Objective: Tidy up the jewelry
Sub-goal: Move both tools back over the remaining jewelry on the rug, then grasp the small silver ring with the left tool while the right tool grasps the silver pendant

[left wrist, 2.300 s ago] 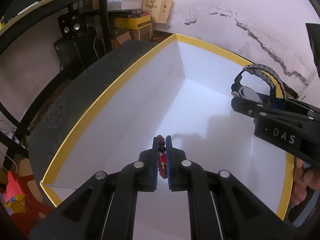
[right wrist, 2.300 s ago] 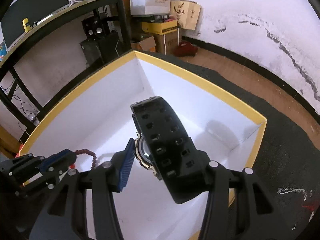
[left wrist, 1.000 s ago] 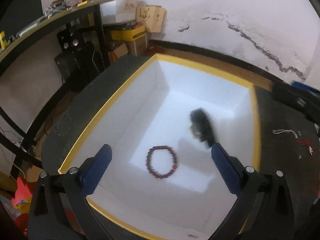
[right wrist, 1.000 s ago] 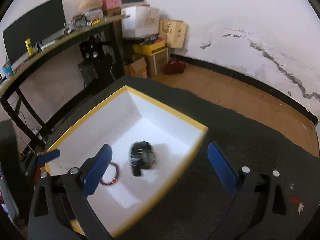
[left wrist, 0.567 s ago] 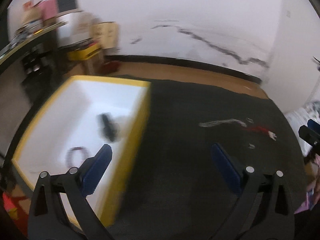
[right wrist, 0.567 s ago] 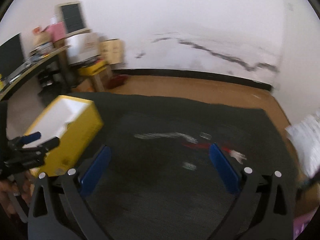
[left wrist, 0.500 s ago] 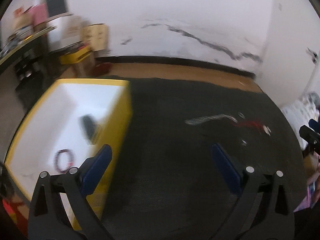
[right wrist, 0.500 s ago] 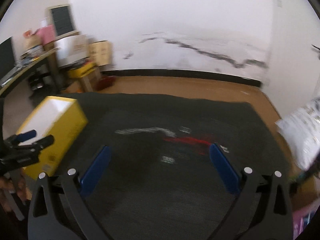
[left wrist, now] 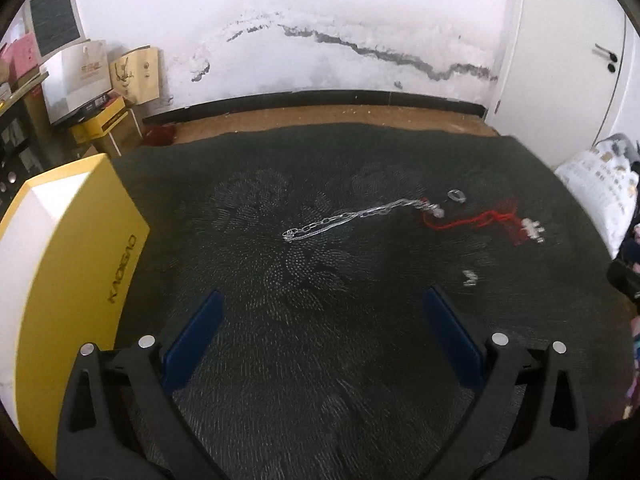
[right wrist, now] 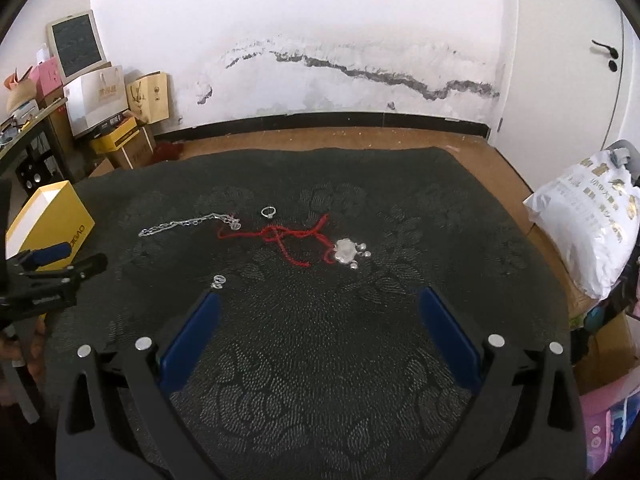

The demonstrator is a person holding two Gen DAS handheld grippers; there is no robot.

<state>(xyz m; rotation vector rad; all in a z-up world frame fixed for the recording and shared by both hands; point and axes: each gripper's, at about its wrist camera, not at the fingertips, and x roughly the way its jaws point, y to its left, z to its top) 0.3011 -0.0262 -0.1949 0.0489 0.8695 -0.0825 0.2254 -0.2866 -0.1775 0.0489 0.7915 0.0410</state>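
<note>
Two hand-held tools are seen from their own cameras above a dark patterned surface (right wrist: 320,360). The left tool (left wrist: 320,328) is spread wide and holds nothing; the right tool (right wrist: 318,326) is likewise spread wide and empty. Neither is touching any jewelry.

Loose pieces are scattered across the middle of the surface. A silver chain (right wrist: 184,222) is stretched out toward the left. A small ring (right wrist: 268,211) lies just beyond its right end. A red cord (right wrist: 280,236) is tangled near the centre, with a silver pendant (right wrist: 346,251) at its right end. A small silver piece (right wrist: 219,280), too small to identify, lies just beside the right tool's left fingertip. A yellow box (left wrist: 72,248) with a white inside stands at the left edge of the surface, well apart from these pieces.

The step in hand is judged to be picking up the next piece for the box. The chain is probably best pinched near its middle so that both ends hang evenly. The cord should be gripped at the knot or pendant, so that nothing else is dragged along.
</note>
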